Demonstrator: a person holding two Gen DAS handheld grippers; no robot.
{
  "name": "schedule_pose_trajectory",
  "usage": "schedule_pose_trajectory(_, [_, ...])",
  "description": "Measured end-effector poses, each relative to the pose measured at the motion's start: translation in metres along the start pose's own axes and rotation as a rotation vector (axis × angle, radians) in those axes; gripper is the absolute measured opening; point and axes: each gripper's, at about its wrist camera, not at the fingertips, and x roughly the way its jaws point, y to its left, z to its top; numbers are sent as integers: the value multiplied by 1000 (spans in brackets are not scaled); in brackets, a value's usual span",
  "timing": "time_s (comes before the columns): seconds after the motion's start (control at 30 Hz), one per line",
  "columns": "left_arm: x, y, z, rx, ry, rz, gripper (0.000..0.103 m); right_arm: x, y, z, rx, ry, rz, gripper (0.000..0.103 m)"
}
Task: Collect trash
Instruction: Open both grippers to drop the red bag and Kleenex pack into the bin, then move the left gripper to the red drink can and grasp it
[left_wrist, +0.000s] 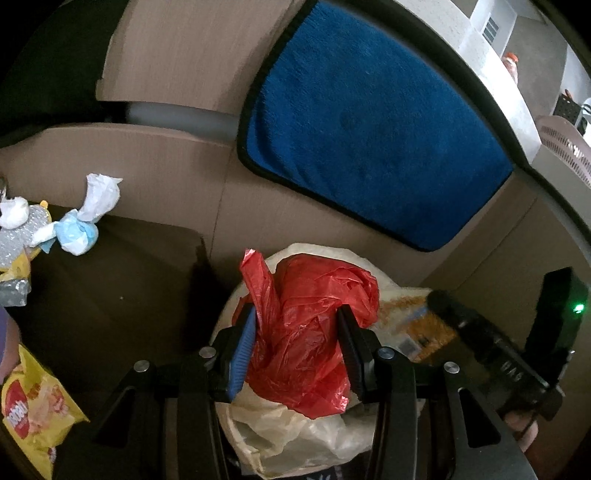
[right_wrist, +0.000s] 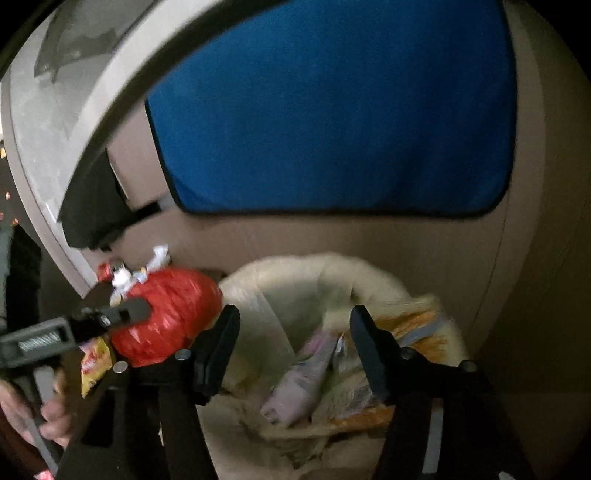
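We see the left gripper (left_wrist: 295, 350) with its jaws clamped on a crumpled red plastic bag (left_wrist: 310, 332), which bulges between the blue pad on one finger and the black one on the other. The bag hangs directly above the mouth of a bin lined with a pale, translucent bin liner (left_wrist: 295, 439). In the right wrist view the same red plastic bag (right_wrist: 166, 314) appears at the left rim of the bin liner (right_wrist: 295, 273), held by the other tool.

The right gripper (right_wrist: 295, 347) has its jaws wide apart with nothing between them, and it points down into the bin. Inside lie a pale lilac wrapper (right_wrist: 303, 384) and an orange packet (right_wrist: 417, 325) (both blurred, so we cannot read any print).

More trash waits on a dark surface to the left: a twisted white and blue tissue wad (left_wrist: 88, 218), a silvery wrapper (left_wrist: 22, 232) beside it, and a yellow snack packet (left_wrist: 33, 410) nearer the camera.

Behind the bin a blue towel (left_wrist: 369, 136) with a black edge lies on tan cardboard (left_wrist: 177, 59), well apart from the bag.
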Motion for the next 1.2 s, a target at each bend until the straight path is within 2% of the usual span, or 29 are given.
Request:
schedule_pose_trajectory(0.1, [6,-7,1,-10,8,-47,47,-18,-1,8,-20,-50,-63,60])
schedule_pose_trajectory(0.17, [18,-14,2,7,35,-103,59,-21,4,13,-34,-68,-111,60])
schedule_pose_trajectory(0.2, [27,-17,2,25,64,-116,62,-24,4,15,-36,-76,-125,60])
schedule_pose_trajectory(0.3, [42,-20,-2,59,99,-80,62,-29,-3,16,-15,-79,-142,60])
schedule_pose_trajectory(0.4, [37,-18,-5,73,77,-55,62,-38,-11,13,-1,-74,-150,60])
schedule_pose_trajectory(0.63, [-26,20,-9,26,-50,46,62,-45,-2,8,-42,-65,-140,60])
schedule_pose_trajectory(0.8, [-84,66,-19,11,-154,183,62,-40,17,8,-43,-56,-97,55])
schedule_pose_trajectory(0.97, [-135,126,-24,-69,-195,277,62,-28,59,4,-109,-49,-59,53])
schedule_pose_trajectory(1.07, [-161,164,-29,-116,-207,331,62,-17,87,2,-142,-36,-8,53])
schedule_pose_trajectory(1.2, [-183,207,-40,-203,-200,355,62,0,121,-3,-159,-1,71,53])
